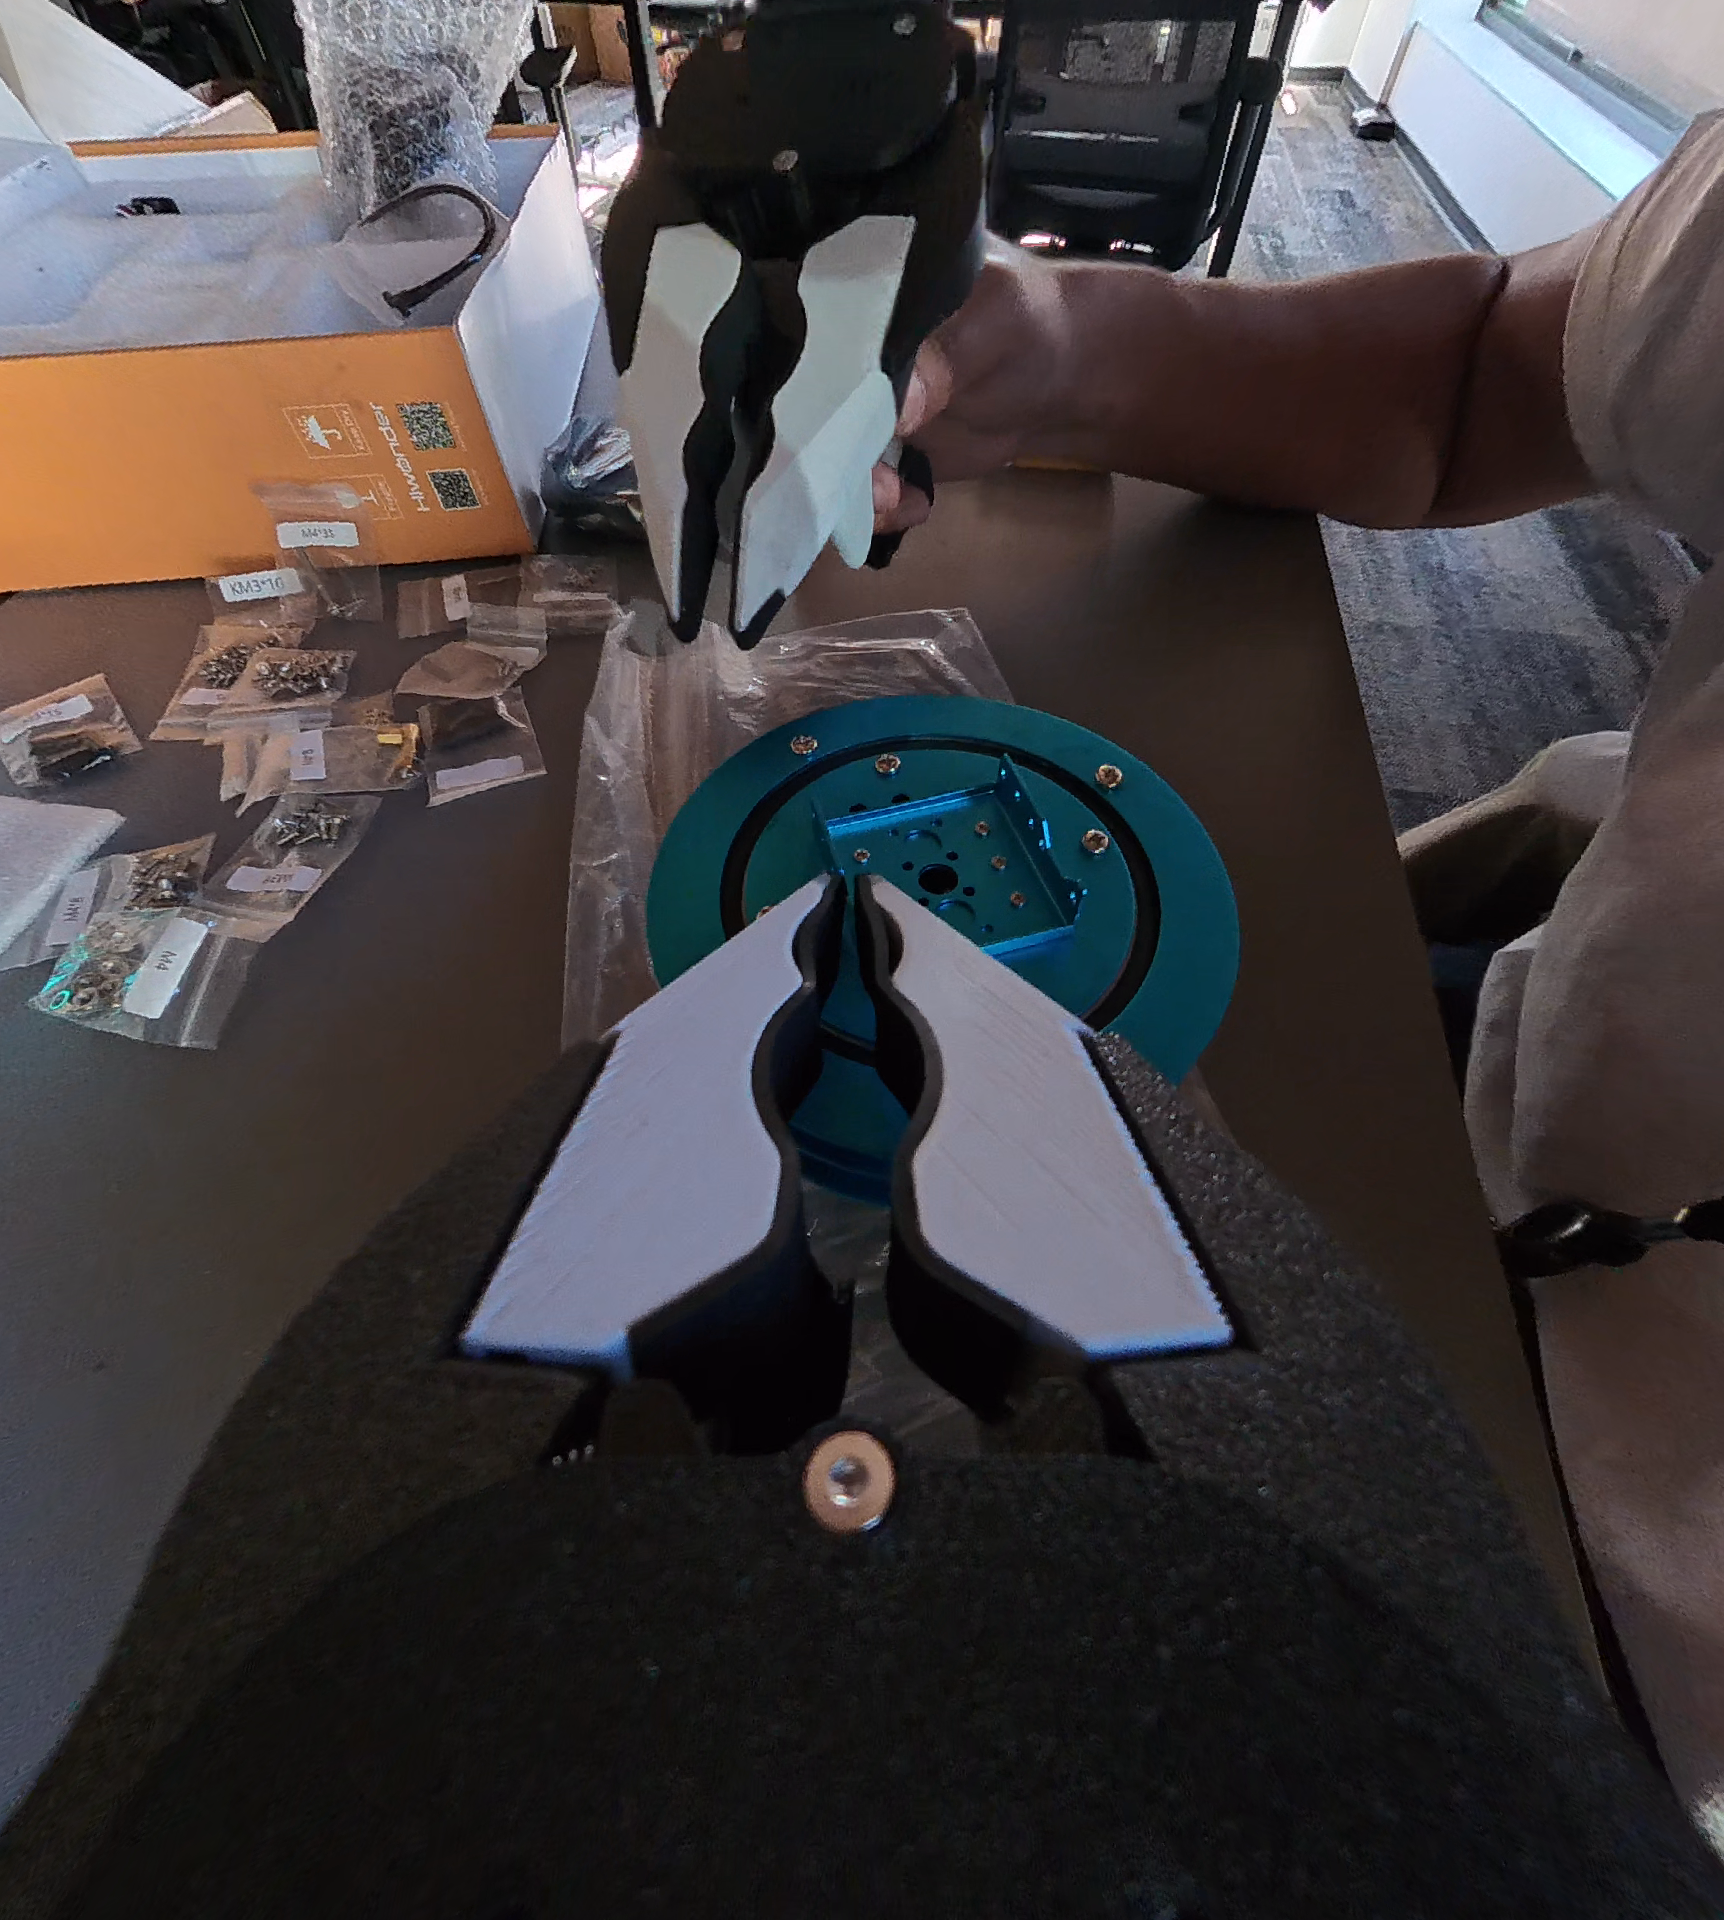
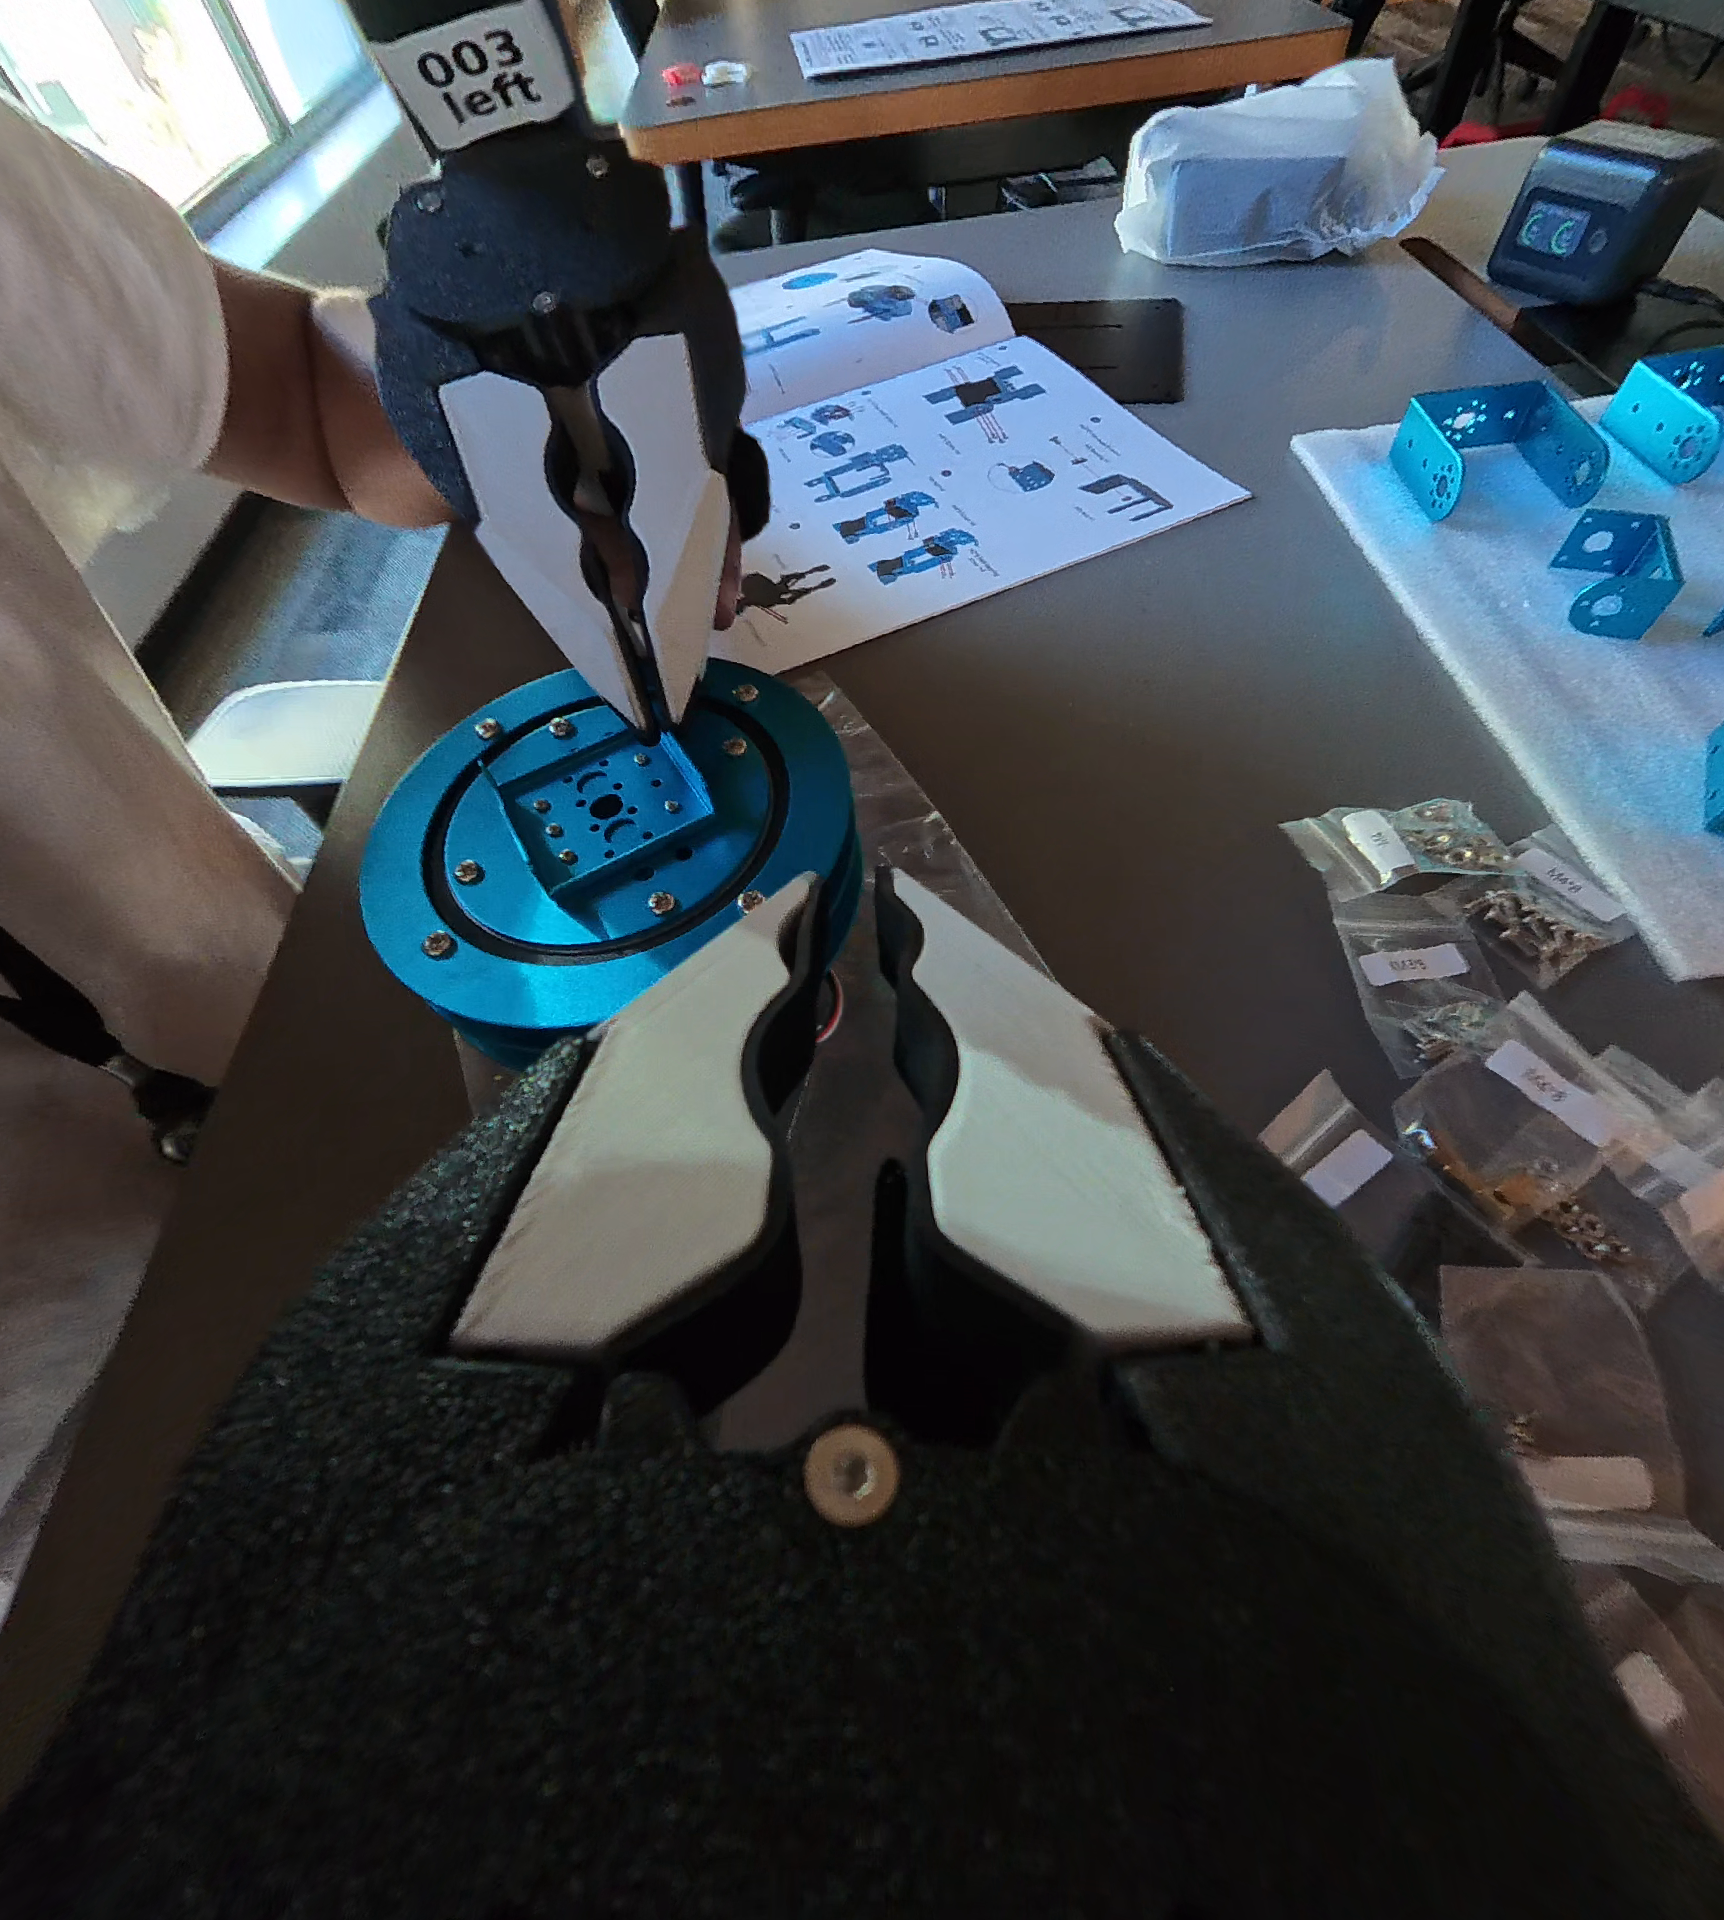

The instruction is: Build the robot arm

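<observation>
The grey worktop (image 2: 1097, 748) is pretty cluttered. Biggest thing on it is the orange cardboard box (image 1: 162, 457) at the far left in the left wrist view, open, with white foam and a bubble-wrapped bundle (image 1: 411, 94) inside, its top cut off by the frame. Then there's an open instruction booklet (image 2: 951, 468) lying flat past the disc in the right wrist view, and a white foam sheet (image 2: 1523, 727) with several blue metal brackets (image 2: 1492, 447) on it, some cut off at the right edge. The blue round turntable base (image 2: 525, 977) sits near the worktop's edge by the person, partly on a clear plastic bag (image 1: 692, 707), with a square blue U-bracket (image 2: 609, 821) screwed onto its middle. The left gripper (image 2: 652, 722) comes down onto that bracket, jaws nearly pinched together right at one wall's top edge; I honestly can't tell if they're actually gripping the wall or just touching it, since the tips hide the contact. The right gripper (image 2: 847, 883) hovers just beside the disc's rim over the bag, jaws a little apart and holding nothing. A scatter of small zip bags of screws (image 1: 245, 769) lies near the disc on the side away from the person; what's inside is too small to make out.
</observation>
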Available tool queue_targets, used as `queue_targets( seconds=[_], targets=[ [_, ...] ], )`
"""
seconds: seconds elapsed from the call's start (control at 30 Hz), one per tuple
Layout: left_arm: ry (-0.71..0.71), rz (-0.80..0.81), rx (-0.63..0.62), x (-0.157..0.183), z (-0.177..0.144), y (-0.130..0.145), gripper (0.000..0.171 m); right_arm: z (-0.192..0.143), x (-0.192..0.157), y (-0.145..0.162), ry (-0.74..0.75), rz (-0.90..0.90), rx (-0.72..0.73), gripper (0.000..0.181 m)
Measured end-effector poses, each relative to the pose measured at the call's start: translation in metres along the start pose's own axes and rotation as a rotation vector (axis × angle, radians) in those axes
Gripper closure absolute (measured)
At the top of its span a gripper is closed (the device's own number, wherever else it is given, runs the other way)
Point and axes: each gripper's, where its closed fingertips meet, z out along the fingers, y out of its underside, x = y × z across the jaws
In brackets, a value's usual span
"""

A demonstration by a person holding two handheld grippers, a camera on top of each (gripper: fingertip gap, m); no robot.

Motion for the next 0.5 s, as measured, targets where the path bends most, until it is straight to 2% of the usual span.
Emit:
queue_targets(
  seconds=[0.2,0.33,0.5],
  targets=[
    [0.015,-0.020,0.011,0.000,0.000,0.000,0.170,-0.006,0.013,0.000,0.133,-0.106,-0.023,0.179],
    [0.004,-0.003,0.011,0.000,0.000,0.000,0.170,-0.005,0.015,0.000,0.106,-0.017,0.005,0.175],
    [-0.005,-0.007,0.011,0.000,0.000,0.000,0.170,-0.001,0.019,0.005,0.099,0.003,0.016,0.176]
  ],
)
